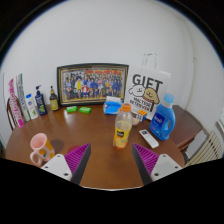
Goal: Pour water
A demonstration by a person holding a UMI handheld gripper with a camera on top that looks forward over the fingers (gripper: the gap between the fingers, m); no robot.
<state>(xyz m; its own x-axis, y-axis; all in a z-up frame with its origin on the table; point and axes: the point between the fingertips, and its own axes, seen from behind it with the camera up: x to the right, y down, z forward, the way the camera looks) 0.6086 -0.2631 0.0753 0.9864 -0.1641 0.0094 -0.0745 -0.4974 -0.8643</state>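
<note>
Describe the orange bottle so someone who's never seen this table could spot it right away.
On the round wooden table, look just beyond the open gripper. The orange bottle stands upright near the middle, alone. It is the only clear bottle with orange liquid; the blue jug stands further right.

Framed photo (92,84) at the table's (100,150) back edge: faces too small to make out. Sign (147,92) print below "GIFT" unreadable, its lower part hidden behind the blue jug (164,117). Labels on bottles (32,104) near the table's left edge illegible.
</note>
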